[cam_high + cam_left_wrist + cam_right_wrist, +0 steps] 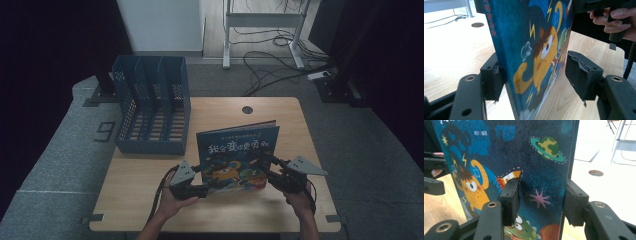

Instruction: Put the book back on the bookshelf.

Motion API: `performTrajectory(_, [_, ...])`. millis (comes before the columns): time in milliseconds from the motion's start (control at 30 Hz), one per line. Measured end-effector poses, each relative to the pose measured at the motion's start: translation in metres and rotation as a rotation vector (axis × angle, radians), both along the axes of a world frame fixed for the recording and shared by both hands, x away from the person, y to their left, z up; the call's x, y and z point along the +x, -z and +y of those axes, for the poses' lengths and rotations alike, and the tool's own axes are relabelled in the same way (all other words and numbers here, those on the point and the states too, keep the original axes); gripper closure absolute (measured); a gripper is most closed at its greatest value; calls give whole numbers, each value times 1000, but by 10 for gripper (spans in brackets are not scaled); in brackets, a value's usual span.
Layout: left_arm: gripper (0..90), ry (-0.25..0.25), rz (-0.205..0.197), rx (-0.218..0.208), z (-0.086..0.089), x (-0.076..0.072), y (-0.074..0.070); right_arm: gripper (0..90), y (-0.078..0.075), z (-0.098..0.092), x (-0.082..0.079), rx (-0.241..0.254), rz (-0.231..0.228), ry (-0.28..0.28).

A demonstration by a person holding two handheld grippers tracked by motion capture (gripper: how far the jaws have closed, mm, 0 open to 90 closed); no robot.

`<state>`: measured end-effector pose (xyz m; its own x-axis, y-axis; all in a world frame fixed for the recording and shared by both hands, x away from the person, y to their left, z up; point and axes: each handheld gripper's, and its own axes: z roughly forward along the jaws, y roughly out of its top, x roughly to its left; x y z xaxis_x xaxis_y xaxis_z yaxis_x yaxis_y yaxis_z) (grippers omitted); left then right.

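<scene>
Picture book stood upright between 2 grippers, near the file rack

The book (pixel 237 155) stands on its lower edge on the table (pixel 150 200), right of the blue file rack (pixel 152 107). It looks like a light, stiff hardcover with a smooth cover that may slip, so the lower side edges seem the best hold. The left gripper (pixel 534 77) straddles it, 1 pad touching and the other clear: released. The right gripper (pixel 541 200) straddles the opposite edge; whether its pads pinch, I cannot tell.

Both grippers are chunky black plastic, left gripper (pixel 199 181) and right gripper (pixel 268 167), with brass-ringed screw holes, grey triangle plates and trailing black cables.
</scene>
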<state>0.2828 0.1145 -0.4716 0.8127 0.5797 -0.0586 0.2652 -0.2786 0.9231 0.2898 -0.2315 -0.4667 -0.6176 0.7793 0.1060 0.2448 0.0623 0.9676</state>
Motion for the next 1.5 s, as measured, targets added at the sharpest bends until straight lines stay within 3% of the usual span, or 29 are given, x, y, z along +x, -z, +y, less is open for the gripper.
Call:
performTrajectory(133, [336, 5, -20, 5, -3, -4, -3, 502, 1, 1, -1, -3, -6, -1])
performTrajectory(333, [356, -9, -17, -1, -5, -7, -5, 512, -1, -2, -4, -17, -3, -25])
performTrajectory(633, [448, -45, -9, -18, -3, -6, -5, 516, -1, -5, -3, -8, 7, -39])
performTrajectory(800, [557, -74, 2, -47, -1, -4, -5, 512, -1, -5, -2, -11, 6, -42])
performTrajectory(1300, [590, -71, 6, -69, 4, -3, -8, 518, 0, 2, -2, -29, -28, -52])
performTrajectory(1500, [592, -42, -29, -66, 3, -6, -11, 513, 0, 2, -3, -34, -32, -73])
